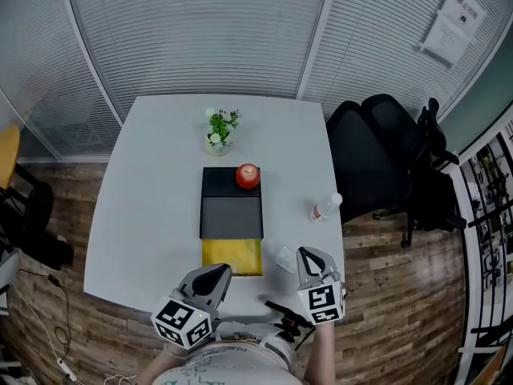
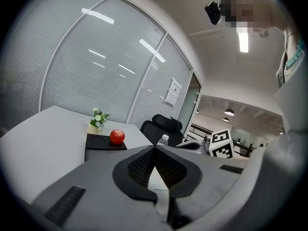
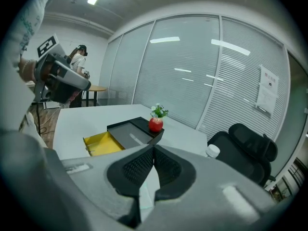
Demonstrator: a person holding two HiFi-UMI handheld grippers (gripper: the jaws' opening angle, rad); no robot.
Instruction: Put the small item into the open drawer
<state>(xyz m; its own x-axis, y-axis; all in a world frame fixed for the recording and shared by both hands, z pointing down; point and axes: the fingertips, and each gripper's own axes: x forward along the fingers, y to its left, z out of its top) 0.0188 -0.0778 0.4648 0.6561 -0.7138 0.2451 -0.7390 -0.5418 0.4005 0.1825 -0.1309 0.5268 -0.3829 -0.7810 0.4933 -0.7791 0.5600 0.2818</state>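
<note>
Status: transfer not started. The yellow drawer [image 1: 232, 257] is pulled out of the dark box [image 1: 231, 207] toward the near edge of the table [image 1: 144, 199], and its floor looks bare in the head view and the right gripper view. The small item [image 1: 282, 256], pale and see-through and too small to identify, lies on the table just right of the drawer, outside it. The right gripper [image 1: 311, 259] hangs just beside the item on its near right, tips pointing at it. Its jaws are pressed together at the tips with nothing between them, and the head view does not settle whether they touch the item. The left gripper [image 1: 215, 274] sits at the near table edge in front of the drawer, jaws likewise together and empty. An apple [image 1: 248, 176] stands on the box's far end, a potted plant [image 1: 220, 129] stands beyond it, and a bottle [image 1: 326, 208] lies to the right; none of these is in the way. Judgement: all of the work is left. The right jaws must part, close on the item, carry it left over the drawer and let go.
</note>
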